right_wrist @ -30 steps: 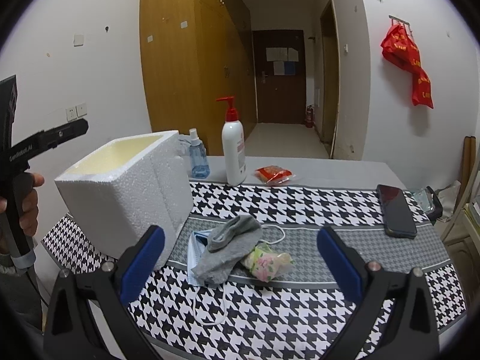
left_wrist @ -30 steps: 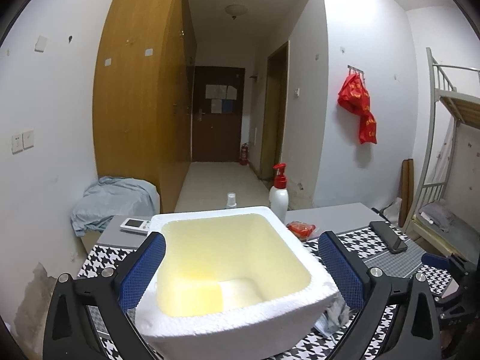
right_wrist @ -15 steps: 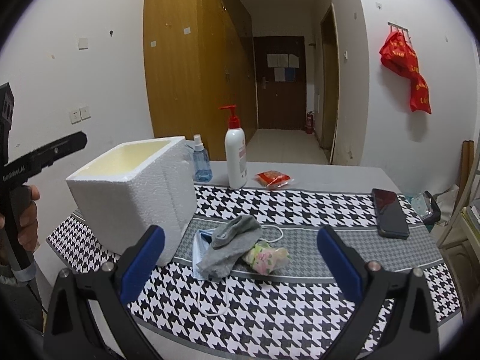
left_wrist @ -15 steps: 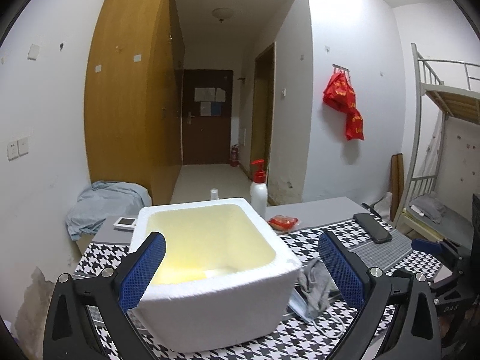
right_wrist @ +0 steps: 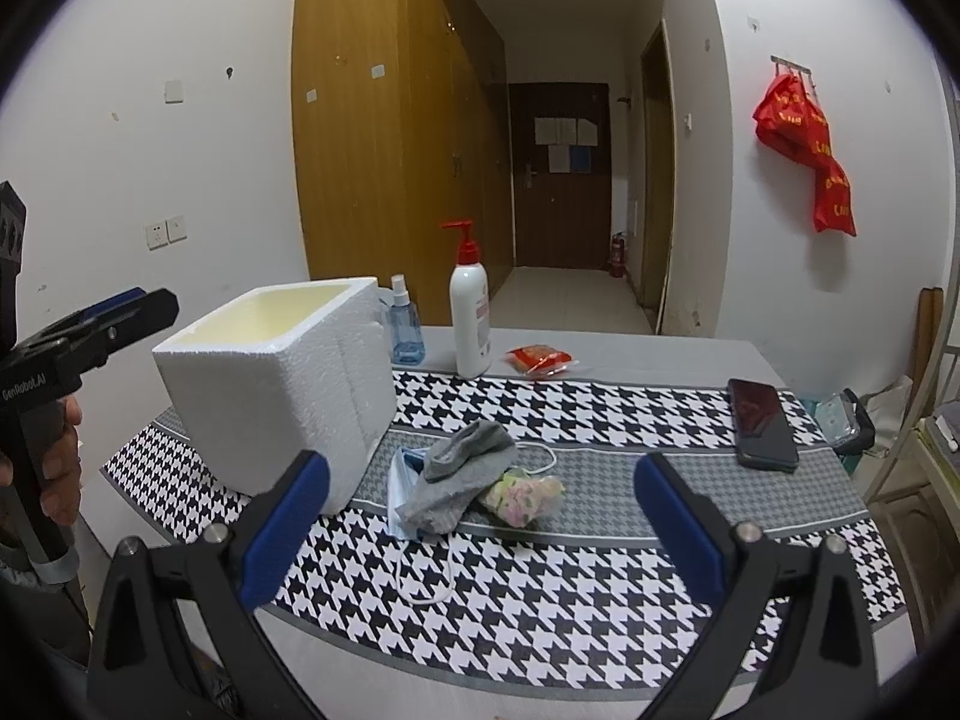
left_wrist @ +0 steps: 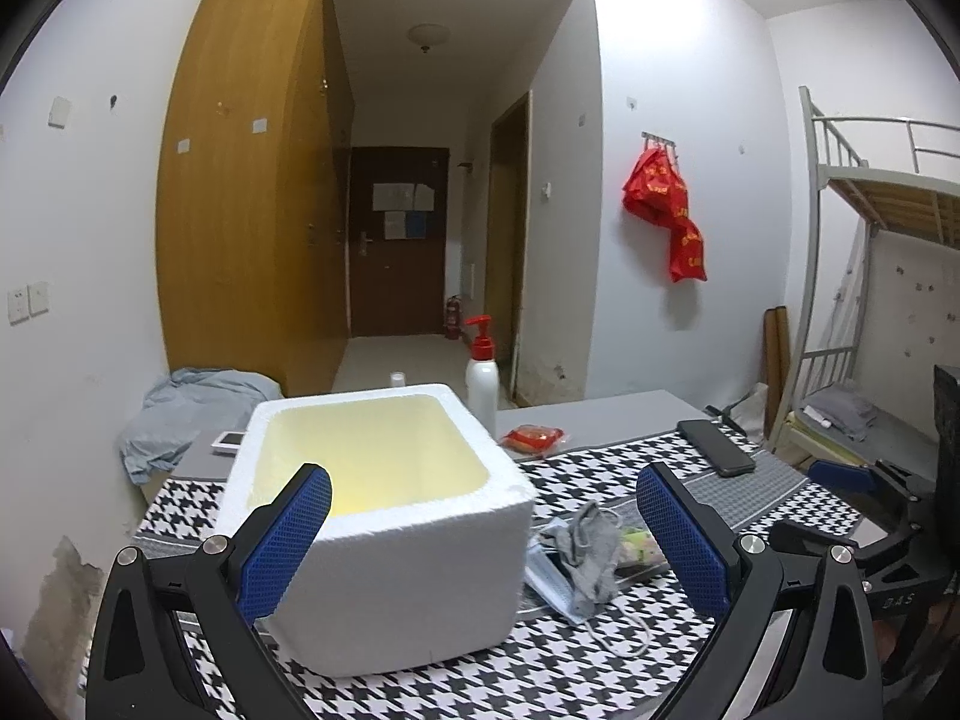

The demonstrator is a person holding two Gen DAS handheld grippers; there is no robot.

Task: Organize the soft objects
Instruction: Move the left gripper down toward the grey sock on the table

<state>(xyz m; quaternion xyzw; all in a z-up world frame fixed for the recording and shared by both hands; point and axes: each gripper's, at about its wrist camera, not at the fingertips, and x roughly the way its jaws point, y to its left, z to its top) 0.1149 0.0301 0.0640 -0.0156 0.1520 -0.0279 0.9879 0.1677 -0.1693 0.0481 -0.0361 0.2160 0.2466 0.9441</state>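
A white foam box [left_wrist: 384, 516] stands open and empty on the left of the table; it also shows in the right wrist view [right_wrist: 282, 384]. Beside it lie a grey sock [right_wrist: 462, 474], a blue face mask [right_wrist: 401, 495] partly under the sock, and a small floral soft bundle [right_wrist: 522, 495]. The sock also shows in the left wrist view [left_wrist: 585, 546]. My left gripper [left_wrist: 480, 534] is open, held back from the box's near side. My right gripper [right_wrist: 477, 528] is open and empty, above the table in front of the soft pile.
A pump bottle [right_wrist: 471, 318], a blue spray bottle [right_wrist: 405, 330], a red snack packet [right_wrist: 537, 357] and a black phone [right_wrist: 762, 423] sit on the houndstooth tablecloth [right_wrist: 600, 570]. A bunk bed [left_wrist: 870, 276] stands at the right.
My left gripper has pulled back and up from the box, so the soft pile came into its view. My right gripper has also drawn back a little.
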